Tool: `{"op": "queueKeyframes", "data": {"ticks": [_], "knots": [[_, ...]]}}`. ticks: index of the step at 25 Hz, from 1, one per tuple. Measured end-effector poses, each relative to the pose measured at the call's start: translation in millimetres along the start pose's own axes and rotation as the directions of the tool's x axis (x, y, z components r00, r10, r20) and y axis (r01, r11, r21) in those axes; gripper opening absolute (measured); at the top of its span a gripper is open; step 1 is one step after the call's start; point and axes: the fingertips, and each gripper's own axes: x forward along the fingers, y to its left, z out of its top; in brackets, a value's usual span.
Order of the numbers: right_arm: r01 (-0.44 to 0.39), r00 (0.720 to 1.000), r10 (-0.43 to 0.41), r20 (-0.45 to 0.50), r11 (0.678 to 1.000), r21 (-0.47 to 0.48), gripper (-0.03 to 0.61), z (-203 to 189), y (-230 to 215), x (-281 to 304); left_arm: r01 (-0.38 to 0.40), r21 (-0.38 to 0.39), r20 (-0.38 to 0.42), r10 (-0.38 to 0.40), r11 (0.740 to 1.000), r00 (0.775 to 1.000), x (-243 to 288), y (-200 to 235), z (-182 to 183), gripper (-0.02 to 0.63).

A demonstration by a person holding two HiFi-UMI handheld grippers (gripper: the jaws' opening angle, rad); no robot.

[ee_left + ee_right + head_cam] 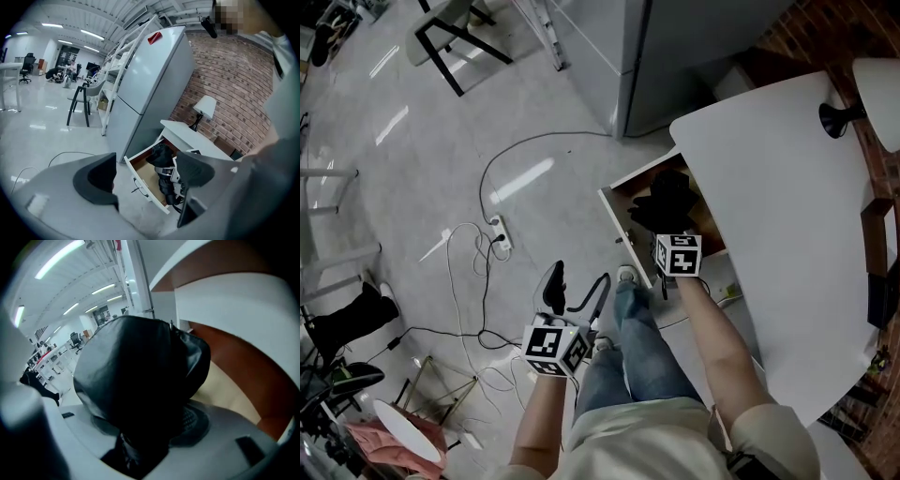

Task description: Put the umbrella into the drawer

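Observation:
The folded black umbrella [668, 204] hangs over the open wooden drawer [625, 228] of the white desk [787, 216]. My right gripper [671, 228] is shut on the umbrella, its marker cube just below. In the right gripper view the umbrella [140, 380] fills the space between the jaws, with the drawer's pale bottom [229, 392] behind it. My left gripper [579, 286] hovers over the floor to the drawer's left, open with nothing in it. From the left gripper [145, 180] view, the drawer [143, 171] and the umbrella [161, 157] show between its jaws.
A grey refrigerator [675, 56] stands behind the desk. A power strip with trailing cables [500, 232] lies on the floor to the left. A lamp [874, 89] sits at the desk's far right corner. The person's legs [642, 347] stand by the drawer front.

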Motion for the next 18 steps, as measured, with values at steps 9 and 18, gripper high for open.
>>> {"op": "queueKeyframes", "data": {"ticks": [9,18], "knots": [[-0.006,0.996,0.005,-0.089,1.0,-0.003,0.247,-21.2,-7.7,56.5,-0.012,-0.016,-0.03,0.012,1.0,0.999,25.6,10.9,-13.9,0.399],[0.005,0.985,-0.009,-0.174,1.0,-0.024,0.25,-42.6,-19.7,88.7,-0.023,-0.033,-0.043,0.022,0.999,0.999,32.2,20.6,-23.7,0.399]]}}
